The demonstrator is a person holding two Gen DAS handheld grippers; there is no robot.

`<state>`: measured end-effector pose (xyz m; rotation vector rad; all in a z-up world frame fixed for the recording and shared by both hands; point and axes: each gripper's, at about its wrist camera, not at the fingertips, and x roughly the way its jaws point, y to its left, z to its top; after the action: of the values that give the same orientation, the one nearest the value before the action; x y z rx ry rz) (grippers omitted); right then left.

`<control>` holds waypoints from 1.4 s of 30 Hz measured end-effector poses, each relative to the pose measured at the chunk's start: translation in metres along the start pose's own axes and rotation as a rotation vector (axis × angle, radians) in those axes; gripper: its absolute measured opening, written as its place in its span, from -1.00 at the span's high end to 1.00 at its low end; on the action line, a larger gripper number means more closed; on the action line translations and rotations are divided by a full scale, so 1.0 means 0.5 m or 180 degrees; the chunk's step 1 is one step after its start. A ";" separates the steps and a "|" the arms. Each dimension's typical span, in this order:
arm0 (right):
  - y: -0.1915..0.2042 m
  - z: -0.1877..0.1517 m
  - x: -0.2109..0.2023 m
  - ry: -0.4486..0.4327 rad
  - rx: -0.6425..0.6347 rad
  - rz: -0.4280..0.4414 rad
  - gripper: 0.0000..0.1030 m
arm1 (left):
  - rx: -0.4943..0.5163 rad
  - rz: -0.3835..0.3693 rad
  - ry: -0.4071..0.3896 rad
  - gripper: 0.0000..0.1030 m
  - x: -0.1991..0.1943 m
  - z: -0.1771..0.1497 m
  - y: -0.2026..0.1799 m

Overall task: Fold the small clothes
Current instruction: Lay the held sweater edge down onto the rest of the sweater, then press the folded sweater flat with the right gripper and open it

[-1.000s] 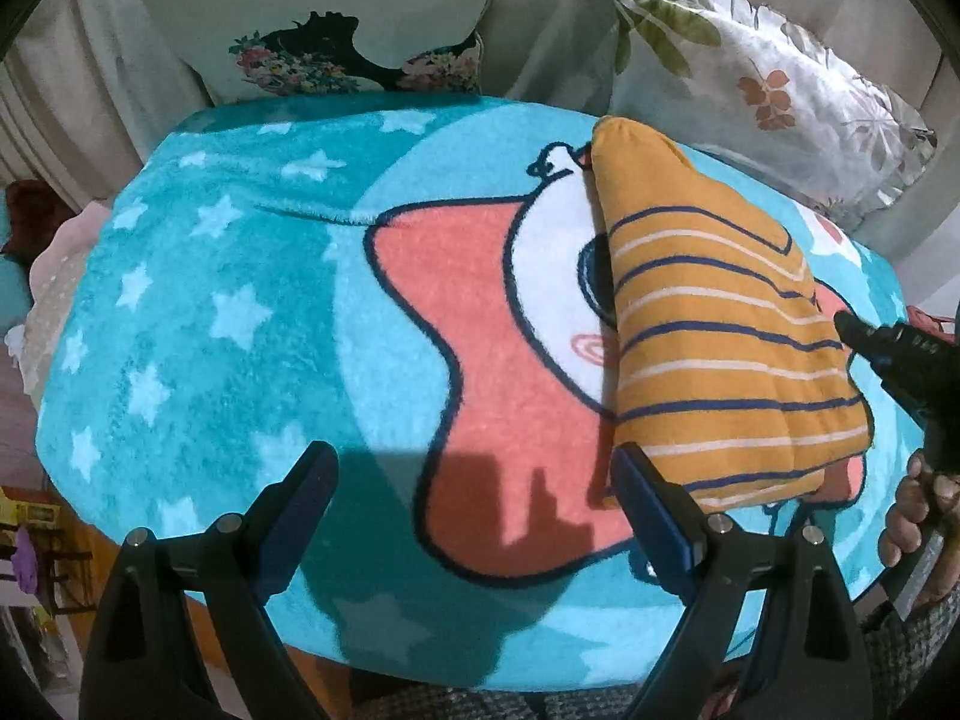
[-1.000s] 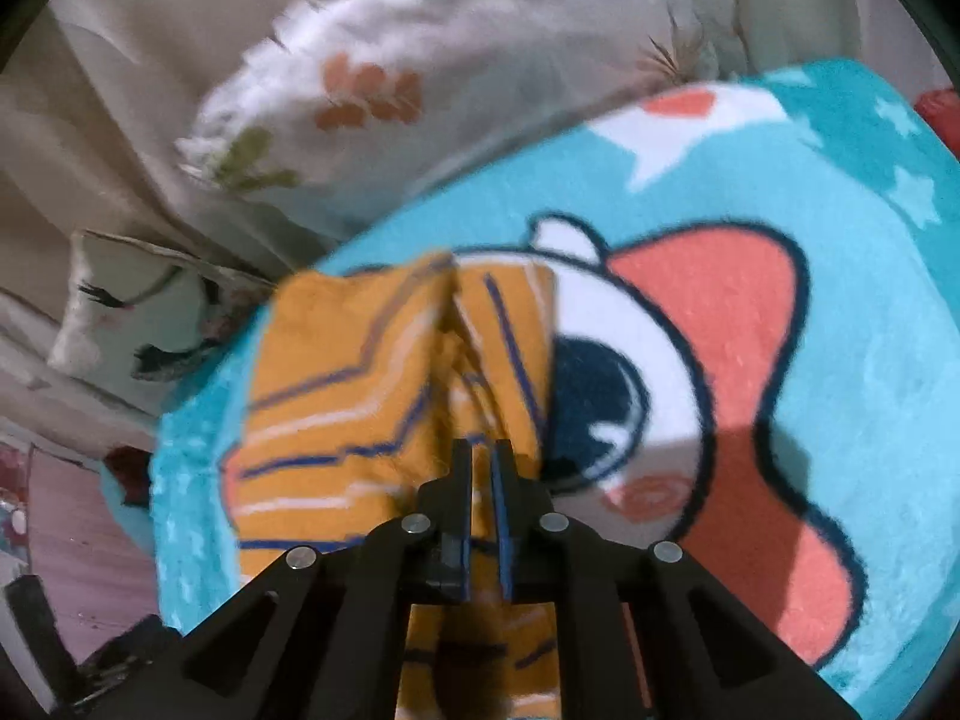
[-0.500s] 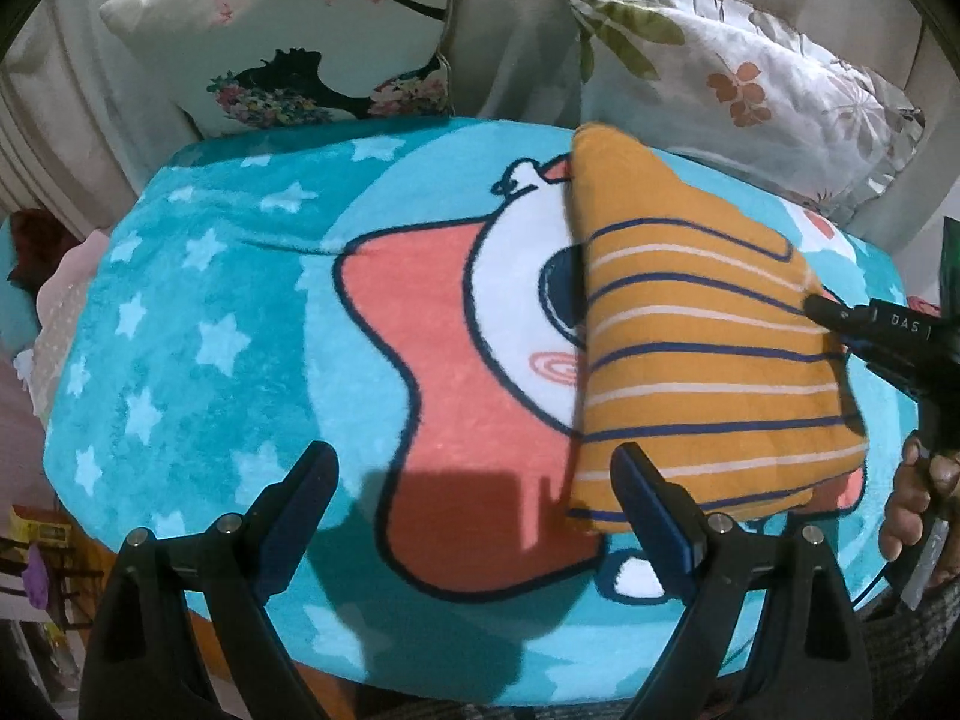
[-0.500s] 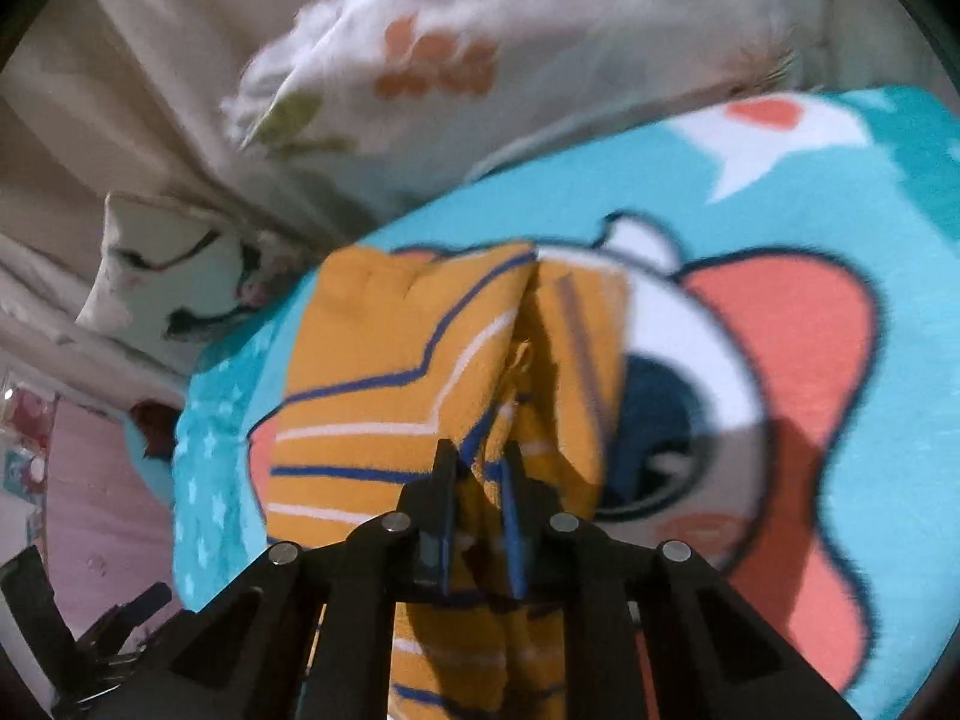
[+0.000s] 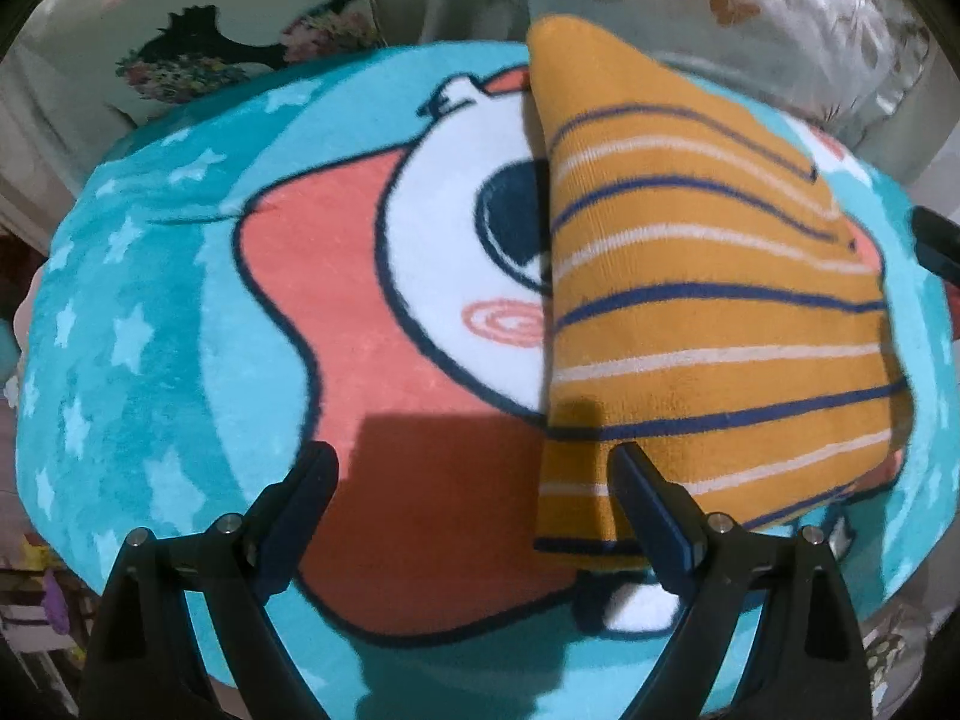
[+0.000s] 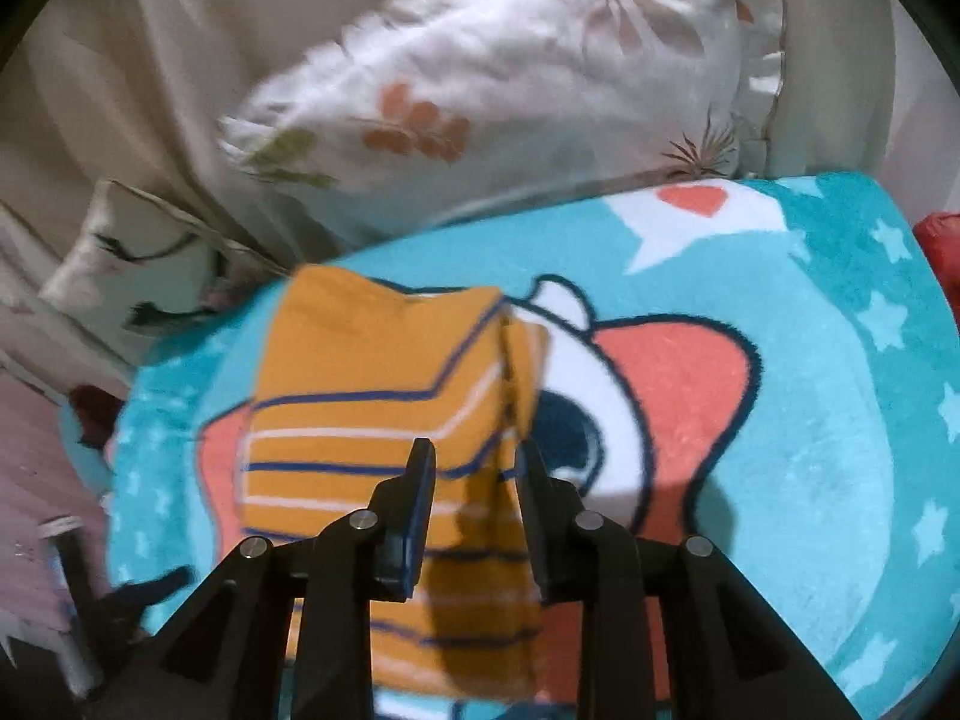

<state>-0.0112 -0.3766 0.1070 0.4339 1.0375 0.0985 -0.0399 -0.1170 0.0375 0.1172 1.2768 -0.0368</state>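
Black plastic forms both tongs, each with blue pads on the inner faces. In the left wrist view the left tongs (image 5: 471, 474) stand wide apart at the bottom of the frame with nothing clamped. One tip hangs over the salmon patch of the blanket. The other tip overlaps the lower left corner of the folded garment (image 5: 690, 312); whether it touches the cloth I cannot tell.

In the right wrist view the right tongs (image 6: 474, 462) are at lower centre, their jaws opening, with a clear gap between the pads. A raised ridge of the folded garment (image 6: 372, 414) runs up between them, but the pads do not press on it.

That garment is a mustard-orange knit with thin navy and white stripes. In the left wrist view it lies in the right half of the frame as a rough wedge, narrow at the top and broad at the bottom. It partly covers the cartoon face printed on the blanket (image 5: 138, 312).

The blanket is turquoise fleece with pale stars and a big white-and-salmon cartoon figure with a dark eye. It fills the middle of both views. A dark tip, seemingly the right tongs, pokes in at the right edge of the left view.

Behind the blanket, along the top of both frames, lean pillows: a floral pillow (image 6: 510, 78) with orange blossoms and a cream pillow (image 5: 198, 30) with a dark print.
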 end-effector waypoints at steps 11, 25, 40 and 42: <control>-0.056 -0.097 0.110 0.0587 0.0311 0.0097 0.14 | -0.0146 -0.0132 -0.0032 -0.82 -0.004 0.000 0.021; -0.072 0.016 0.178 0.0487 0.0391 0.0526 -0.37 | -0.0377 -0.1605 -0.0107 -0.82 0.050 0.144 0.049; -0.011 0.047 0.174 0.0423 0.0500 0.1151 0.26 | -0.0157 -0.1279 -0.0103 -0.15 0.006 0.186 0.011; -0.008 0.034 0.207 0.0561 0.0350 0.0694 0.07 | -0.0067 -0.1032 -0.0046 -0.26 0.031 0.177 -0.004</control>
<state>0.0559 -0.3564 0.0287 0.6469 1.1697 0.2792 0.0487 -0.1277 0.0477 -0.1091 1.2708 -0.3020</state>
